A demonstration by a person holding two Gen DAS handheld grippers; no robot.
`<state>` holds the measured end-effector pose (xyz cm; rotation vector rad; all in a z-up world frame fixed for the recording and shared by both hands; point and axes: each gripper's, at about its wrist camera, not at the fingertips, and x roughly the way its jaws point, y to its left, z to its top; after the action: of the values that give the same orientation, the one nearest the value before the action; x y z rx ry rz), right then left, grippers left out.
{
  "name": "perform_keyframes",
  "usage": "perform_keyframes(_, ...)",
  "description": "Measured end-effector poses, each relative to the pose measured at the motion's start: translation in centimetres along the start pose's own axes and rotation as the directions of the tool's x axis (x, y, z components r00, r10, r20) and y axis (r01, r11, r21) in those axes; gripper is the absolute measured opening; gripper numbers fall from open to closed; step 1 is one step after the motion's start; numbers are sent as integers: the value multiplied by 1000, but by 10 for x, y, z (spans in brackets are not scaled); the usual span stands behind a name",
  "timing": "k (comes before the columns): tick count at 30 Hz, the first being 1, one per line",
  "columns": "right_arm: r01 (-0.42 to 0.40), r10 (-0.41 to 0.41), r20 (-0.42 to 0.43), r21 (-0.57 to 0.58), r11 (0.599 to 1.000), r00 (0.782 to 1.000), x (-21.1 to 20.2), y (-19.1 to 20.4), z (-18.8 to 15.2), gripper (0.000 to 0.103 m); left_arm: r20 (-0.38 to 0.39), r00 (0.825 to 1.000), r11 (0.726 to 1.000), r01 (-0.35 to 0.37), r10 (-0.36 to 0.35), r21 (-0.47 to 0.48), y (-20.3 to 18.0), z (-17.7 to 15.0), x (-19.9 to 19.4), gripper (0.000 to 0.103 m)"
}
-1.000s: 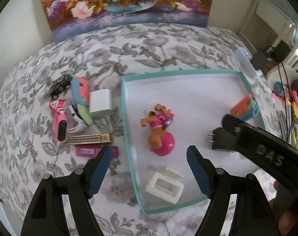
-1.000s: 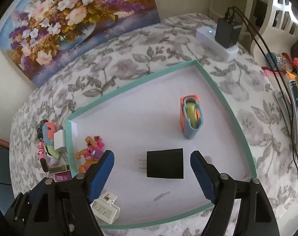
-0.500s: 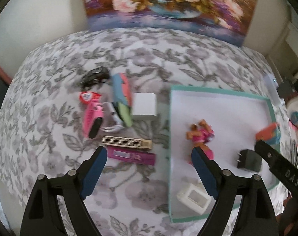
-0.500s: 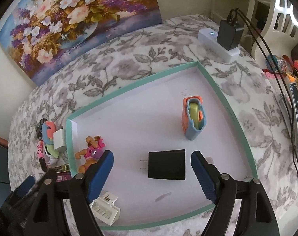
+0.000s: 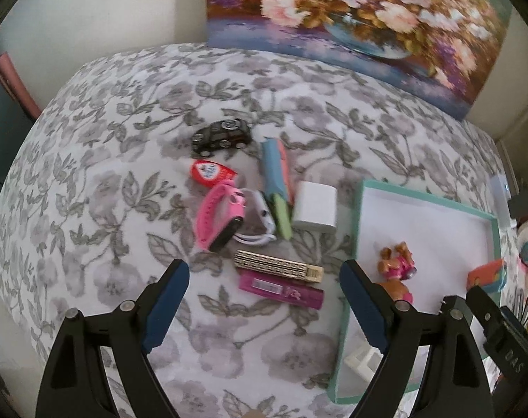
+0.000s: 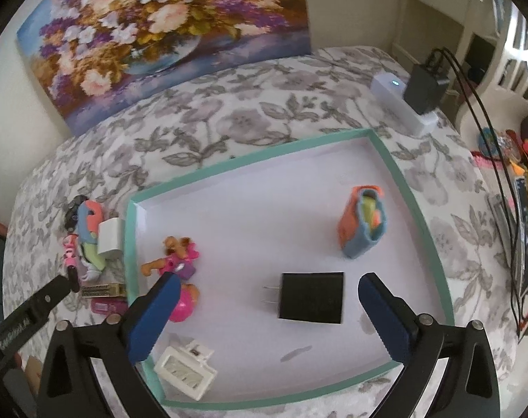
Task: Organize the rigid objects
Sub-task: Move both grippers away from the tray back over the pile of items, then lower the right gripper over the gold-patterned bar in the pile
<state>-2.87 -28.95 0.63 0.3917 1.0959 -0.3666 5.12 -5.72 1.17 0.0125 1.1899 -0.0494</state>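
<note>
A teal-rimmed white tray (image 6: 417, 209) lies on the floral bedspread. It holds a black charger (image 6: 312, 297), an orange-blue case (image 6: 363, 221), a pink dog toy (image 6: 176, 264) and a white clip box (image 6: 185, 369). Left of the tray lies a pile: black toy car (image 5: 222, 136), red tag (image 5: 209, 172), pink band (image 5: 218, 219), blue-orange case (image 5: 276, 177), white charger (image 5: 316, 207), gold stick (image 5: 279, 266), magenta stick (image 5: 281, 287). My left gripper (image 5: 264, 308) is open and empty, above the sticks. My right gripper (image 6: 264, 317) is open and empty, above the black charger.
A flower painting (image 6: 159, 31) leans on the wall behind the bed. A white power strip with a black adapter (image 6: 422, 88) sits at the bed's far right corner, cables trailing down. Colourful clutter (image 6: 518, 188) lies beyond the right edge.
My left gripper has swung left from above the tray to above the loose pile. My right gripper has stayed over the black charger, open throughout.
</note>
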Motion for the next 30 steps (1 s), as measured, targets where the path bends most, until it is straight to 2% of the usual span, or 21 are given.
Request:
perform_keyframes(4, -64, 65, 17, -43, 997, 998, -5, 20, 0, 103, 25, 999, 996, -38, 40, -77, 32, 7, -5, 89)
perform_keyframes(7, -77, 80, 26, -106, 991, 996, -6, 42, -3, 103, 38, 997, 987, -68, 75, -143, 62, 11, -8, 89)
perform_keyframes(14, -132, 134, -6, -195, 972, 991, 2, 90, -14, 103, 37, 992, 959, -109, 123, -261, 122, 15, -10, 89)
perform_keyframes(18, -161, 157, -32, -206, 965, 987, 10, 111, -19, 103, 27, 992, 957, -113, 125, -265, 134, 16, -6, 89)
perform_keyframes(30, -212, 197, -95, -204, 956, 976, 33, 154, -33, 103, -68, 992, 978, -118, 108, -170, 122, 15, 32, 89)
